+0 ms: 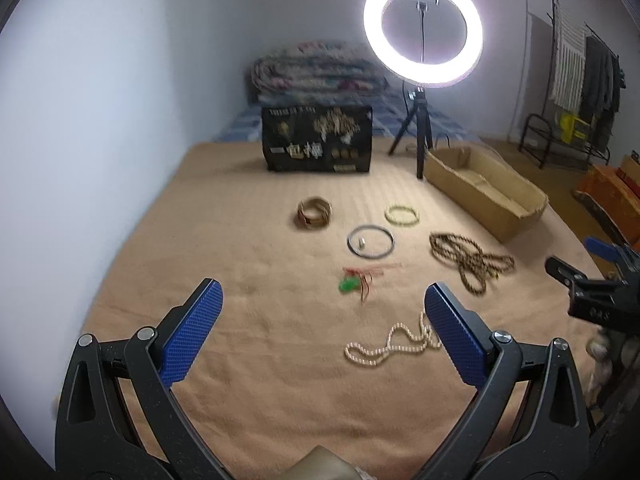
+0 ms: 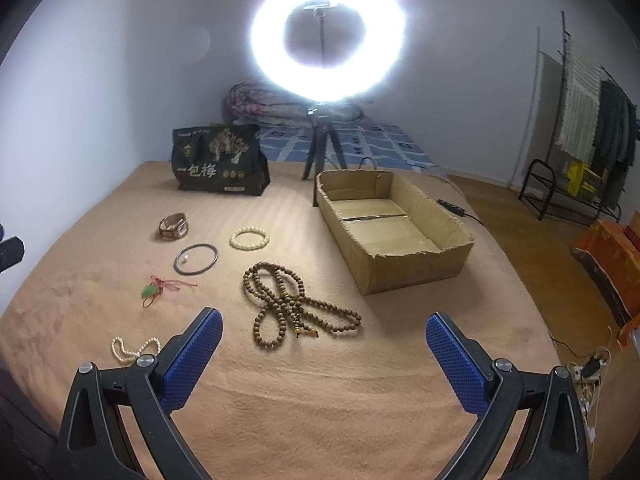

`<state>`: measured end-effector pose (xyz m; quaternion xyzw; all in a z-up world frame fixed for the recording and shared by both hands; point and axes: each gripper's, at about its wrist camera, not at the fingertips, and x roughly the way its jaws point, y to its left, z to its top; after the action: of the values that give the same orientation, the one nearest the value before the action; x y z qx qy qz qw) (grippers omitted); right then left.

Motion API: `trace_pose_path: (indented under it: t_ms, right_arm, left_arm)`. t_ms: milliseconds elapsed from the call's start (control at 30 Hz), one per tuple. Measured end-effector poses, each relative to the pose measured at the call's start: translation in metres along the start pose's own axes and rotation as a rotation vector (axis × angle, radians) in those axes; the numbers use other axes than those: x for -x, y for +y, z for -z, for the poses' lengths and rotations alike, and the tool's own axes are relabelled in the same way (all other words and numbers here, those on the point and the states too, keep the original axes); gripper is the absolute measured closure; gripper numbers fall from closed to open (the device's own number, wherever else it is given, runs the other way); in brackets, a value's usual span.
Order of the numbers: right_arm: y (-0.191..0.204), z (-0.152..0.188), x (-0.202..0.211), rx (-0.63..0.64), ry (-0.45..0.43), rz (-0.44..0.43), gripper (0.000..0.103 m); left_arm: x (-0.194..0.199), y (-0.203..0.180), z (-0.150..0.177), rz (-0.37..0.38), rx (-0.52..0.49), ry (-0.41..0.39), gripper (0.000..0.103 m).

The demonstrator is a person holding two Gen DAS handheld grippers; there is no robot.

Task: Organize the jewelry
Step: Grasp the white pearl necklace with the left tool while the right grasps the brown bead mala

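Jewelry lies on a tan blanket (image 2: 320, 400): a brown bead necklace (image 2: 288, 308) (image 1: 468, 260), a cream bead bracelet (image 2: 249, 237) (image 1: 402, 214), a dark metal bangle (image 2: 196, 259) (image 1: 371, 241), a wide gold cuff (image 2: 173, 227) (image 1: 314, 213), a green pendant on red cord (image 2: 150, 290) (image 1: 352, 282) and a pearl strand (image 2: 132, 347) (image 1: 392, 344). An open cardboard box (image 2: 416, 276) (image 1: 484, 204) stands to the right, with no jewelry in it. My left gripper (image 1: 324, 308) is open and empty above the blanket, near the pearl strand. My right gripper (image 2: 324, 340) is open and empty, just short of the brown necklace.
A black printed bag (image 2: 218, 164) and a lit ring light on a tripod (image 2: 324, 148) stand at the back. A folded quilt (image 1: 316, 72) lies behind. A clothes rack (image 2: 588, 120) and an orange box (image 2: 612, 248) are at the right, off the blanket.
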<state>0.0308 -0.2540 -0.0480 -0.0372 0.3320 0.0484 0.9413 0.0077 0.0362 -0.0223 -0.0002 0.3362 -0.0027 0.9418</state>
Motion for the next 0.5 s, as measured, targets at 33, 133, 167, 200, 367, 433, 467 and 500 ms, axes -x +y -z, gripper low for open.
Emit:
trace_pose_path:
  t_ms: [33,133,167,200,367,433,467,500]
  right_arm:
    - [0.001,0.000,-0.004,0.010,0.012,-0.013,0.000]
    - [0.004,0.000,-0.017,0.044,0.053,-0.056,0.000]
    - [0.006,-0.001,-0.021,0.053,0.067,-0.073,0.000]
    - [0.007,-0.002,-0.024,0.058,0.080,-0.091,0.000]
    - [0.014,-0.005,-0.044,0.107,0.145,-0.176,0.003]
    - [0.017,-0.005,-0.052,0.138,0.167,-0.204,0.005]
    - [0.019,-0.005,-0.057,0.157,0.187,-0.227,0.007]
    - [0.020,-0.005,-0.060,0.170,0.199,-0.236,0.008]
  left_arm:
    - [-0.003,0.002,0.003,0.011,-0.008,0.013,0.000]
    - [-0.010,0.001,0.010,0.060,-0.027,0.056,0.001]
    - [-0.013,-0.002,0.012,0.074,-0.032,0.070,0.005]
    - [-0.017,-0.005,0.014,0.094,-0.039,0.091,0.007]
    - [-0.044,-0.021,0.026,0.240,-0.055,0.244,0.026]
    - [-0.055,-0.029,0.030,0.285,-0.063,0.300,0.029]
    - [-0.061,-0.033,0.033,0.306,-0.066,0.323,0.029]
    - [-0.065,-0.036,0.035,0.315,-0.066,0.339,0.029]
